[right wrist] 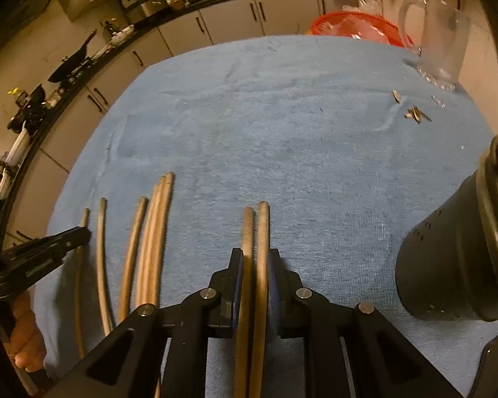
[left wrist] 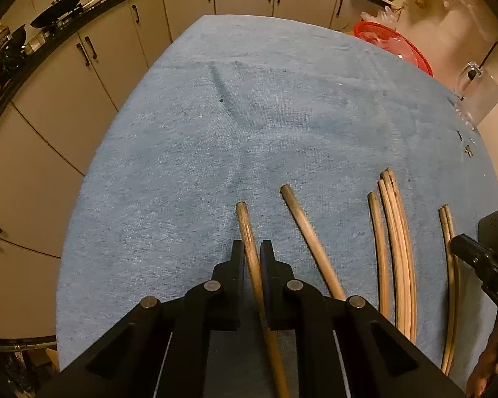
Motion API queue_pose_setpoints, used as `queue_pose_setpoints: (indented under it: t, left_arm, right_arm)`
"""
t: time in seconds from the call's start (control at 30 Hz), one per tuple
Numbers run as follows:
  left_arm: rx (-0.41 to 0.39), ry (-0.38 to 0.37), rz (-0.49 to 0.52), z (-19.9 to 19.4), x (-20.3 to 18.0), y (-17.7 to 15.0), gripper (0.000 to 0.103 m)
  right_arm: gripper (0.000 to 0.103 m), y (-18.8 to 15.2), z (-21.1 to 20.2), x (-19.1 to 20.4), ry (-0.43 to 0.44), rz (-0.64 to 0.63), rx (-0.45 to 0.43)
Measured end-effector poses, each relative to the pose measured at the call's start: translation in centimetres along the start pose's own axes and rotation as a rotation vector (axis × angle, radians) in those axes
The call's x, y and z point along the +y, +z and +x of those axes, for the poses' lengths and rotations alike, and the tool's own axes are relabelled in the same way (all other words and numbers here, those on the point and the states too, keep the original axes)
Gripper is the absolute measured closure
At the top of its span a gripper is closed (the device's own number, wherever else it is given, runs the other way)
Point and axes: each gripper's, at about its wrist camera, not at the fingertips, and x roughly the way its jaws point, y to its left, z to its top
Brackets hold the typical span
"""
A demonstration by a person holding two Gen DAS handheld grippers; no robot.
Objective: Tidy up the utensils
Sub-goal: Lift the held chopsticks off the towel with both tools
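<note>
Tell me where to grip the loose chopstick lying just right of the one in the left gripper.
Grip the loose chopstick along its bare middle shaft, coming from above with the fingers straddling it crosswise. It lies flat on the blue towel, slanted, with clear cloth on both sides; the left gripper hides its near end.

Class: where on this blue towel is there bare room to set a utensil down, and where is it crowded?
Free: the blue towel from the wooden chopsticks' tips to the red basket. Crowded: the near edge, with chopsticks, both grippers and the black perforated holder.
</note>
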Motion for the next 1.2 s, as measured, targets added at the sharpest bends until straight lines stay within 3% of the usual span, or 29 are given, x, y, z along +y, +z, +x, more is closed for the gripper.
queue_pose_setpoints:
  t: [0.1,0.27,0.43,0.67,0.73,0.77,0.83,0.9,1.0,1.2]
  left_arm:
    - [-0.006,-0.006,0.008,-0.3,0.7,-0.4,0.093]
    - [-0.010,-0.014,0.008,-0.7,1.2,-0.9,0.092]
    - [-0.004,-0.024,0.009,-1.0,0.9,-0.8,0.092]
    - [0.007,0.011,0.030,-0.8,0.4,0.5,0.092]
    - [0.003,0.019,0.025,-0.7,0.3,1.0,0.093]
    - [0.002,0.019,0.026,-0.7,0.3,1.0,0.094]
    - [-0.006,-0.025,0.021,-1.0,0.2,0.8,0.095]
    - [-0.027,-0.064,0.002,-2.0,0.7,0.1,0.095]
    - [-0.082,-0.064,0.000,-4.2,1.0,-0.9,0.096]
    - [-0.243,-0.087,0.006,-11.4,0.6,-3.5,0.096]
  right_arm:
    - [0.086,0.4,0.0,0.0,0.043,-0.003,0.009]
    - [0.086,1.0,0.4,0.0,-0.048,-0.005,0.000]
    - [0.086,1.6,1.1,0.1,-0.059,-0.005,0.010]
    - [0.085,2.9,2.9,3.0,-0.170,-0.110,0.039]
    - [0.088,3.3,3.3,3.7,-0.196,-0.141,0.044]
    - [0.096,3.4,3.3,3.7,-0.199,-0.153,0.042]
    - [0.096,3.4,3.2,3.5,-0.171,-0.129,0.036]
    - [0.096,3.2,2.1,3.2,-0.141,-0.099,0.001]
    - [0.096,2.7,-1.2,3.7,-0.075,-0.093,-0.098]
    - [0.096,0.5,-8.5,4.5,0.063,-0.085,-0.316]
